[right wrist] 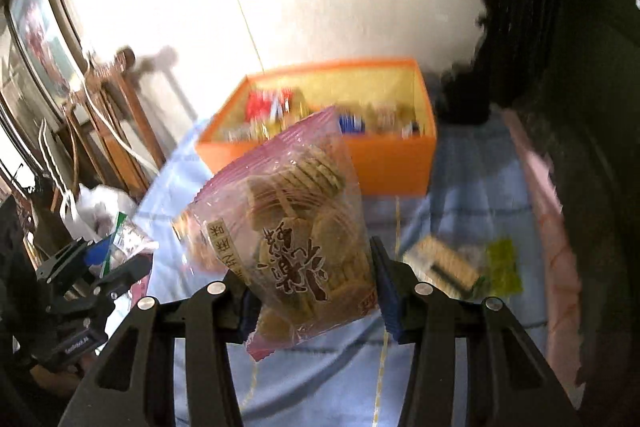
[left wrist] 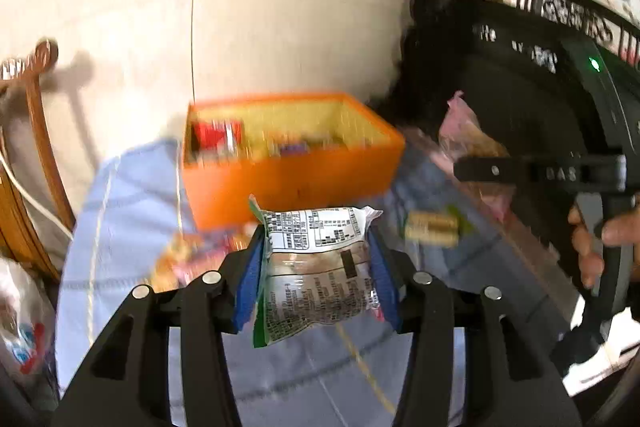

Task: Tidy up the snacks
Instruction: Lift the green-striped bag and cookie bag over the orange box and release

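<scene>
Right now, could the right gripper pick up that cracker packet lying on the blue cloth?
Probably not yet: the right gripper is already shut on a pink biscuit bag, so nothing more fits. The cracker packet lies uncovered.

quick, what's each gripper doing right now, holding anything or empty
Left gripper: closed on a snack packet with printed label.
Right gripper: closed on a pink bag of crackers.
</scene>
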Available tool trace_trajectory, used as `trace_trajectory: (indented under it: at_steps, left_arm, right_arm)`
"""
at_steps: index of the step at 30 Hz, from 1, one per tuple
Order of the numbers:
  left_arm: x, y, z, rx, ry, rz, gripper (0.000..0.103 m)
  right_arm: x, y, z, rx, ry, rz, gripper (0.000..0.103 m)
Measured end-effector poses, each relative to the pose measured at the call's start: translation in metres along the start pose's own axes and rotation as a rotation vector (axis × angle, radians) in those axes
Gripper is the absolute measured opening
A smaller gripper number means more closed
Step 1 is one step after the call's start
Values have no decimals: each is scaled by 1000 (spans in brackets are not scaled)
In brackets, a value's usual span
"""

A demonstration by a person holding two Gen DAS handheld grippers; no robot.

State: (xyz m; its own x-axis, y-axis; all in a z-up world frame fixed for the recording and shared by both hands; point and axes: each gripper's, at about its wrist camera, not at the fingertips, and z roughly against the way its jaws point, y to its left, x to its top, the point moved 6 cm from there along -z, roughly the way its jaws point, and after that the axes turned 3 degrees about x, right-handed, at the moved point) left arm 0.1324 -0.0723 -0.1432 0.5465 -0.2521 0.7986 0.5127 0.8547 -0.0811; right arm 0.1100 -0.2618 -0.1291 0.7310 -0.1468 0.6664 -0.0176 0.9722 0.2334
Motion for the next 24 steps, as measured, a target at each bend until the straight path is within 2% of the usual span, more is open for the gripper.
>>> trace_trajectory:
  at_steps: [4, 10, 17, 20, 21, 22, 23, 24]
  left_arm:
    - [58, 3, -6, 25, -45, -10, 48]
    - [127, 8, -17, 56, -100, -14, 49]
    - [176, 29, -56, 86, -113, 16, 49]
    - [192, 40, -80, 109, -108, 22, 53]
    - [195, 43, -88, 117, -107, 25, 62]
    - [201, 49, -102, 126, -117, 37, 79]
    - [202, 52, -111, 124, -119, 44, 91]
    - [203, 54, -122, 119, -104, 50, 98]
  right_arm:
    - [39, -1, 13, -2, -63, -19, 48]
    - [95, 3, 18, -16, -134, 1, 48]
    - [146, -1, -3, -28, -151, 31, 48]
    - [171, -5, -22, -37, -162, 53, 49]
    - [179, -6, -31, -31, -161, 62, 50]
    - [187, -9, -45, -13, -141, 73, 60]
    - [189, -11, -55, -25, -119, 80, 78]
    - [190, -18, -68, -84, -95, 98, 81]
